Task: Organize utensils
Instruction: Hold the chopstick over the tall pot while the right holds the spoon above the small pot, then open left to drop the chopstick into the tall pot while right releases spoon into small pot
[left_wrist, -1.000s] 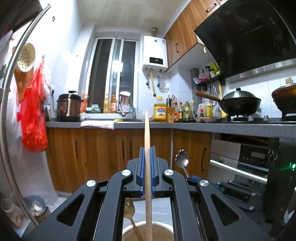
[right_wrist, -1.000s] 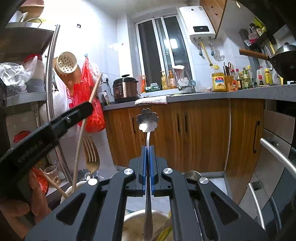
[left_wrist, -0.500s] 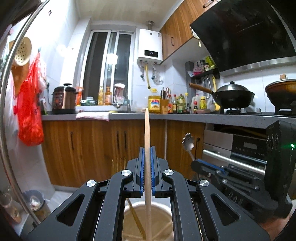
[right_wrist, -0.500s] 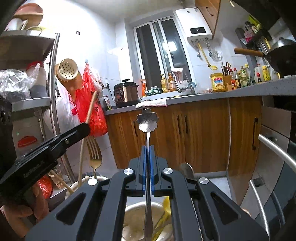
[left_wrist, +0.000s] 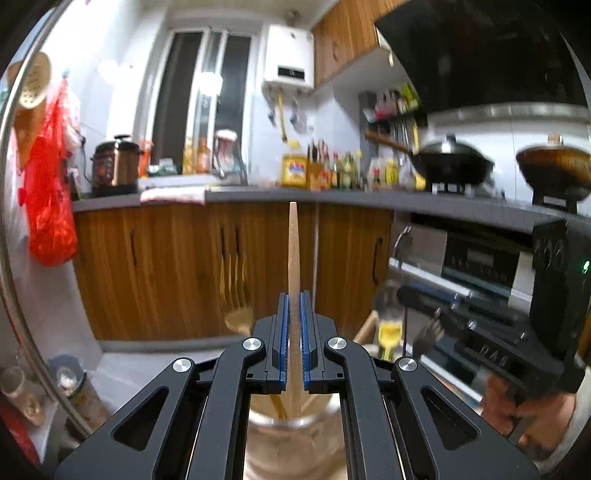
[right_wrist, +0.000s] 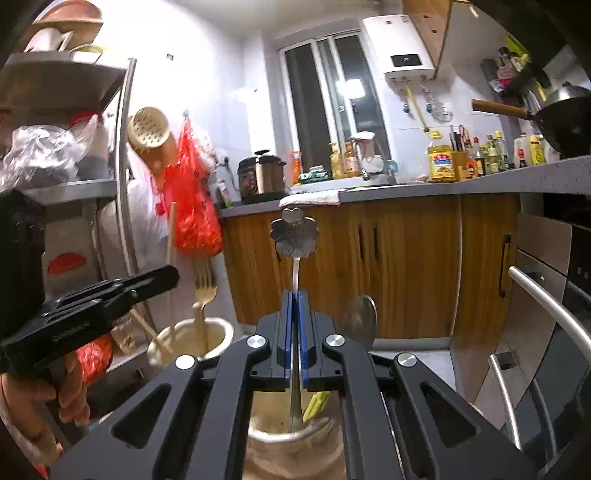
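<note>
While the wooden stick (left_wrist: 293, 258) is standing upright between the blue pads of the left gripper (left_wrist: 293, 306), its lower end is reaching down into a pale cup (left_wrist: 291, 413) directly under the jaws, which are pinching it narrowly. A gold fork (left_wrist: 236, 291) is rising tines-up from that same cup, just left of the stick. In the right wrist view, this cup (right_wrist: 192, 341) is sitting on a low shelf at the left, with the fork (right_wrist: 204, 291) and the stick (right_wrist: 170, 236) poking out of it.

The right gripper (right_wrist: 294, 306) is clamping the thin handle of a metal spoon (right_wrist: 294, 232) with a flower-shaped end pointing up; the jaws are almost fully closed on it. The handle is running down into a second, steel cup (right_wrist: 291, 428) below, where something yellow-green (right_wrist: 316, 404) is also leaning and a second spoon (right_wrist: 360, 321) is sticking up beside the jaws.

A person's hand (right_wrist: 66, 387) is gripping the left tool's handle. Behind everything, wooden cabinets (right_wrist: 406, 266) are carrying a grey counter (right_wrist: 480, 182), and a red bag (left_wrist: 46, 206) is hanging on the wall.
</note>
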